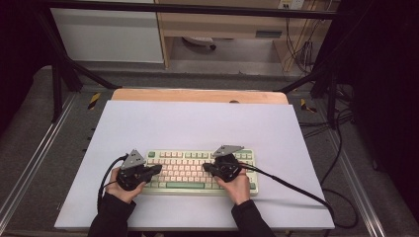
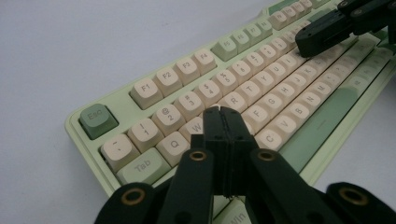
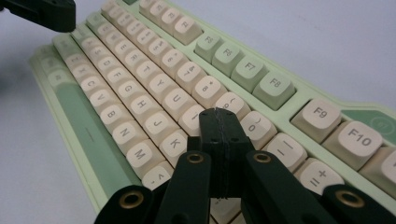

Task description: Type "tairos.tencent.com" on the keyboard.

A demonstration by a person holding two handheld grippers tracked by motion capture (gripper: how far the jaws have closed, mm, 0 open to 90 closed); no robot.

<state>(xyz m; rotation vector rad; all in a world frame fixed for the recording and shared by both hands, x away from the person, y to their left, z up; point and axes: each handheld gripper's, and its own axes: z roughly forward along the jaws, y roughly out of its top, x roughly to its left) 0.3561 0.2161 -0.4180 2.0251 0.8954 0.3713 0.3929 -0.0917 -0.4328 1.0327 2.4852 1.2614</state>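
Keyboard (image 1: 197,171) lengthwise across desk (image 1: 197,123), Esc end leftward. Left hand-held gripper (image 2: 223,112) and right hand-held gripper (image 3: 219,113) pressed together over keys; legends readable up close.

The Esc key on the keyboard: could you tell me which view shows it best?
The left gripper view: the green Esc key sits near and legible. In the high view it is a tiny green square; the right gripper view shows the keyboard's other keys.

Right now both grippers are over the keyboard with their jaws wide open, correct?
Not quite. Both grippers are over the keyboard, but the jaws are shut: the left gripper and right gripper each show jaws pressed together in their own gripper views.
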